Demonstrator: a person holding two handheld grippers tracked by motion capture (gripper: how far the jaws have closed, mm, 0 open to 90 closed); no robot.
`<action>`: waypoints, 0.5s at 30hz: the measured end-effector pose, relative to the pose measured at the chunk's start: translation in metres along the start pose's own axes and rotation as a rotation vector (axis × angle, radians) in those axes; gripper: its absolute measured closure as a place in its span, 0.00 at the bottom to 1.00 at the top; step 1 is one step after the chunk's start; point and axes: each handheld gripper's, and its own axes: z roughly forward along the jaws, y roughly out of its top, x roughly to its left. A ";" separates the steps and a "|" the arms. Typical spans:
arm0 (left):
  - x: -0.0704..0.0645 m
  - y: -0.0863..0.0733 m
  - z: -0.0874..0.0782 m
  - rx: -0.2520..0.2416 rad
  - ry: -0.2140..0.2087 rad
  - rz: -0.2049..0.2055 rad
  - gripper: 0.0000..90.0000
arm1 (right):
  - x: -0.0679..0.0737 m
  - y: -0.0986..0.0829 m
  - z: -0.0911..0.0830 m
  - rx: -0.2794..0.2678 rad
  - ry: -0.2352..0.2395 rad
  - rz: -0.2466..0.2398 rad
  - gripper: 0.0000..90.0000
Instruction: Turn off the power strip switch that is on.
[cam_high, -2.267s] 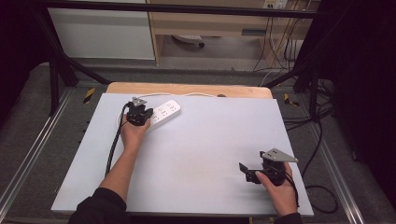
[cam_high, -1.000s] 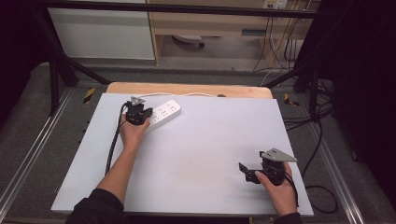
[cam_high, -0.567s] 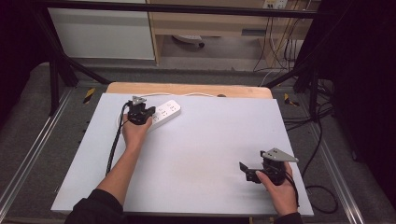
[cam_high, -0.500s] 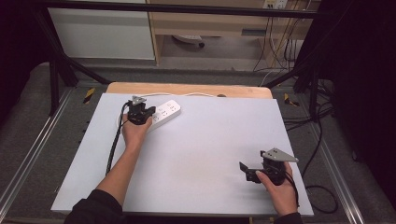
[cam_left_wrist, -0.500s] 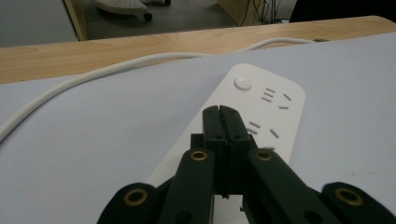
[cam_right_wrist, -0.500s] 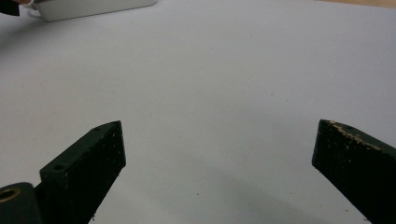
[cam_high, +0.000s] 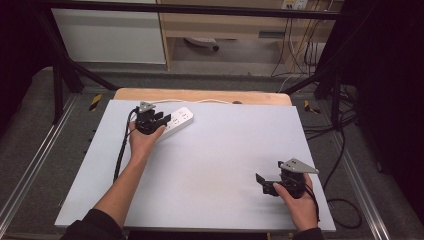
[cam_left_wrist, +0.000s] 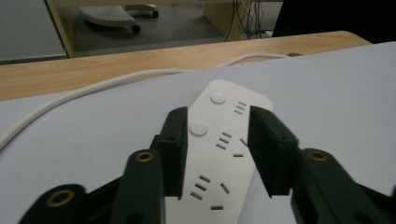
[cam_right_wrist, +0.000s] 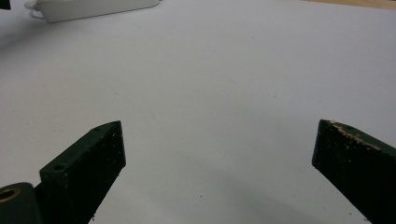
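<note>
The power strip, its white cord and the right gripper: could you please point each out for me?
power strip (cam_left_wrist: 219, 158), left gripper view, its socket face.
white cord (cam_left_wrist: 93, 88), left gripper view, mid-run on the mat.
right gripper (cam_high: 266, 183), high view, between its fingertips.

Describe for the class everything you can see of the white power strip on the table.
The white power strip is a long, flat bar with rounded ends, apparently smooth plastic. Its top carries several groups of socket slots and two round buttons. It lies flat on the pale grey table near the far left corner, slightly angled. A white cord trails from it across the table. The left hand-held gripper straddles it, jaws flanking both long sides.
</note>
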 end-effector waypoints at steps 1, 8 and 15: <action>-0.001 0.000 -0.001 0.000 -0.016 -0.009 0.55 | 0.000 0.000 0.000 0.000 0.000 0.000 0.04; -0.006 0.002 -0.009 0.005 -0.019 -0.035 0.33 | 0.001 0.001 0.000 0.003 0.005 -0.002 0.04; -0.014 0.004 -0.022 0.016 -0.018 -0.049 0.15 | 0.002 0.002 0.001 -0.001 0.008 -0.001 0.04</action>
